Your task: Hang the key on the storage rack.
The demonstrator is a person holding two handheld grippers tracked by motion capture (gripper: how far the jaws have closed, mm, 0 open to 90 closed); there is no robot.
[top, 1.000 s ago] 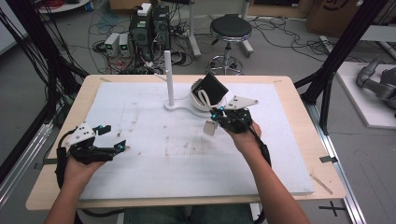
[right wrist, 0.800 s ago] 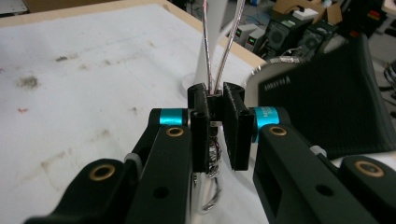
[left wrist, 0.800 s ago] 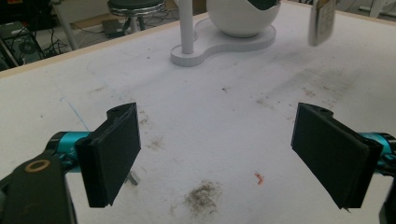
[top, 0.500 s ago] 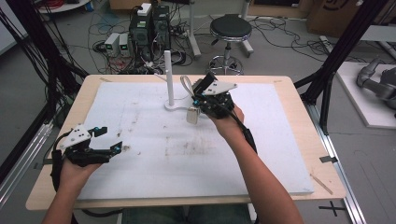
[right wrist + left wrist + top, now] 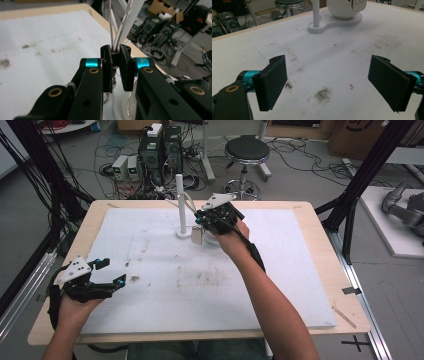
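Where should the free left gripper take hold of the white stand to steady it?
Grip the upright post low down, coming level from the left gripper's side. It is slim enough for the open jaws and clear there, while the right gripper, shut on a thin white strap, crowds the bowl side.

Lighting even, diffuse, overhead; shadows soft and faint on the white mat (image 5: 280, 270). High view soft, low resolution, slightly compressed. Left gripper view: black jaws sharp, mat bright near washed out, far stand (image 5: 329, 22) mildly soft. Right gripper view: near jaws in focus, background clutter blurred.
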